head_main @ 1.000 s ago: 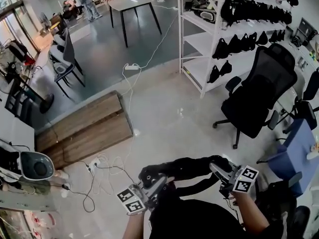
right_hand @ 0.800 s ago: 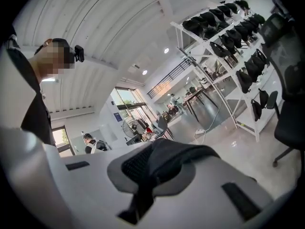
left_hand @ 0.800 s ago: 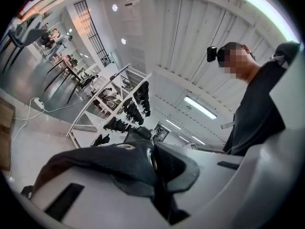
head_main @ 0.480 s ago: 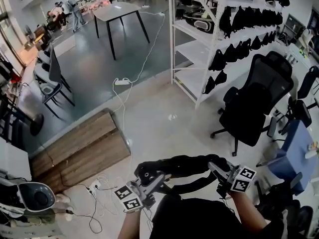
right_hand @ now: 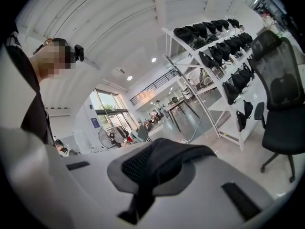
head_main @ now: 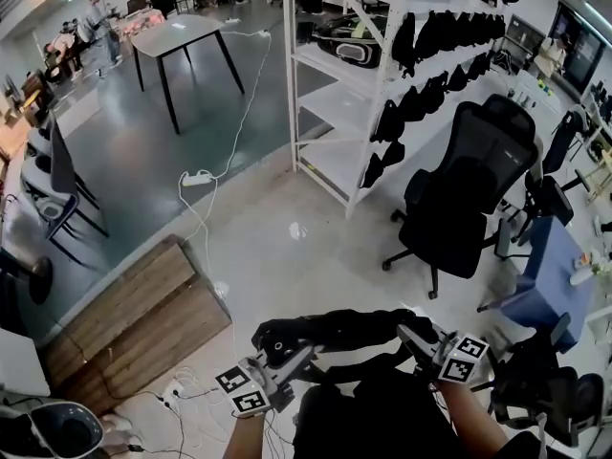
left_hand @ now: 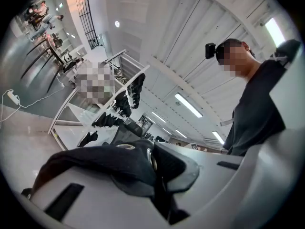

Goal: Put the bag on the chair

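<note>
A black bag (head_main: 337, 331) hangs stretched between my two grippers low in the head view. My left gripper (head_main: 290, 358) is shut on the bag's left end, and black fabric with metal eyelets (left_hand: 128, 163) is pinched between its jaws. My right gripper (head_main: 417, 337) is shut on the right end, with black mesh fabric (right_hand: 155, 163) clamped between its jaws. A black office chair (head_main: 464, 199) stands ahead and to the right, its seat bare; it also shows at the right edge as the chair (right_hand: 281, 99) in the right gripper view.
White shelving (head_main: 382, 75) loaded with black bags stands behind the chair. A blue-covered stand (head_main: 545, 285) and another dark chair (head_main: 540, 385) are at the right. A wooden platform (head_main: 124, 328) with cables (head_main: 196, 218) lies to the left, a table (head_main: 182, 41) farther back.
The head view has swung right and forward: the office chair and shelving now sit nearer the middle. Both grippers keep their hold on the bag.
</note>
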{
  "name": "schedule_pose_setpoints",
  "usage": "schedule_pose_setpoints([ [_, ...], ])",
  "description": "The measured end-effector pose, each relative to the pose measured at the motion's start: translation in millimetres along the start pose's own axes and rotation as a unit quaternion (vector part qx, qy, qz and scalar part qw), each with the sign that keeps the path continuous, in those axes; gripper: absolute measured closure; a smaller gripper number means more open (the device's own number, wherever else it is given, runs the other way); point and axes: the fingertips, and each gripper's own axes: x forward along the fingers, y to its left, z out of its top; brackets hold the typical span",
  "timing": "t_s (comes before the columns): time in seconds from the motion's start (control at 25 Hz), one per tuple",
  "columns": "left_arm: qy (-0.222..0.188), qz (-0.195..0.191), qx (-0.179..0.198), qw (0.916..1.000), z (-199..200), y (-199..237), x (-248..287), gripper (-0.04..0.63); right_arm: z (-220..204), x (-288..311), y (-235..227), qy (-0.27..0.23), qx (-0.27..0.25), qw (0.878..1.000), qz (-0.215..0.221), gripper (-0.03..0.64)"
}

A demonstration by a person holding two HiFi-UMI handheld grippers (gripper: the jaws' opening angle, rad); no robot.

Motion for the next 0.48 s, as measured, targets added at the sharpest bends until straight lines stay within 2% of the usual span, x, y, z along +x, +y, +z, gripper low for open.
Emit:
schedule_pose_setpoints([
  [0.24, 0.035, -0.051, -0.008, 0.9981, -4.7, 6.0, 45.8, 0.575, 10.0, -33.0, -23.4, -0.034, 0.007, 0.998, -0.048, 0.606],
  [0.48, 0.075, -0.086, -0.008, 0.9934, -16.4, -2.0, 105.1, 0.575, 19.8, -79.6, -57.2, -0.069, 0.010, 0.994, -0.084, 0.606],
])
